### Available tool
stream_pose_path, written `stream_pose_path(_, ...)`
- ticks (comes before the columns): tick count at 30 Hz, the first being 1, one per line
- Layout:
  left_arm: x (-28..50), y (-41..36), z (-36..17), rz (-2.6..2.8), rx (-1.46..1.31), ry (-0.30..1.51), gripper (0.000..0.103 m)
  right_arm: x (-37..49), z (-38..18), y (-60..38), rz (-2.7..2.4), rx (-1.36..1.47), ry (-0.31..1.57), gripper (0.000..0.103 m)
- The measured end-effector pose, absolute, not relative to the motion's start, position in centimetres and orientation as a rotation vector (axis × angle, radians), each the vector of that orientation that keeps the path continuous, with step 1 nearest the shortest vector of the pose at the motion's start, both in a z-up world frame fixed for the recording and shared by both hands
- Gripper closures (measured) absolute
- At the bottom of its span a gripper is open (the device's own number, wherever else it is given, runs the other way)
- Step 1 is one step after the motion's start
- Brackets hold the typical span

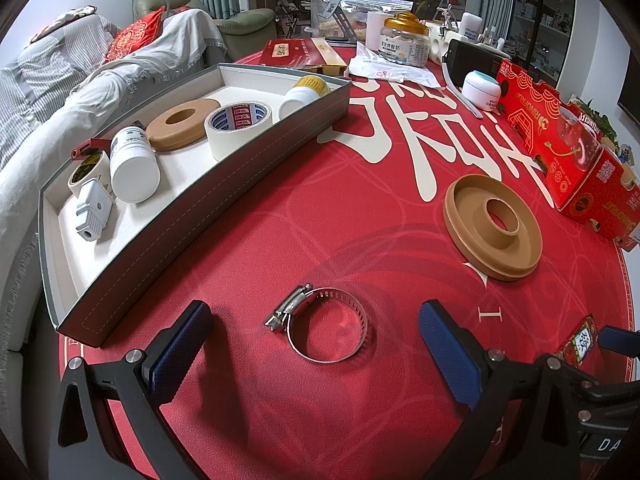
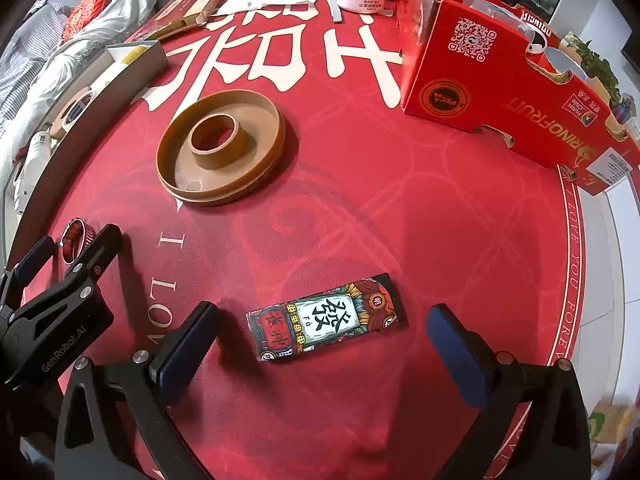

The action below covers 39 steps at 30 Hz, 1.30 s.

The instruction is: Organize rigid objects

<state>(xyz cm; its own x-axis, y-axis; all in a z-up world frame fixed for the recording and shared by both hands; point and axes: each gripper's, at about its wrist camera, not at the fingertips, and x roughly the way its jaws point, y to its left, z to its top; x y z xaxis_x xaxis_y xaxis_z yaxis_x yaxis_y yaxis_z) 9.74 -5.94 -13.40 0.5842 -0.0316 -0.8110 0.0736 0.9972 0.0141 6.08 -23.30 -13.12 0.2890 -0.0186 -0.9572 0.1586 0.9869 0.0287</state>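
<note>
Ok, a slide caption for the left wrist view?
Open left tongs straddle a metal hose clamp on the red tablecloth, beside the grey tray.

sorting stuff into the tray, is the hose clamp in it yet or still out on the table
Out. The hose clamp lies flat on the red tablecloth, outside the grey tray, between the open left gripper fingers.

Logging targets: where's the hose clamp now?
Left wrist view: the hose clamp lies on the red cloth between the open left gripper fingers, near the tray's corner.

red table (image 1: 360, 208) — tray (image 1: 224, 184), clamp (image 1: 324, 326), spool (image 1: 492, 220)
</note>
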Motion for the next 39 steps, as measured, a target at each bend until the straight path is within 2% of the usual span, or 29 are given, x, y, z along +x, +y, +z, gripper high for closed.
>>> stream_pose_path(25, 10.0, -5.9, -13.3, -0.073, 0.054, 0.945, 0.000, 5.5, -12.8, -23.4, -0.121, 0.126, 1.231, 0.000)
stream_pose_path(39, 10.1, -4.0, -12.7, -0.185, 0.016, 1.044, 0.000, 5.0, -12.7, -23.4, -0.123, 0.121, 1.191, 0.000)
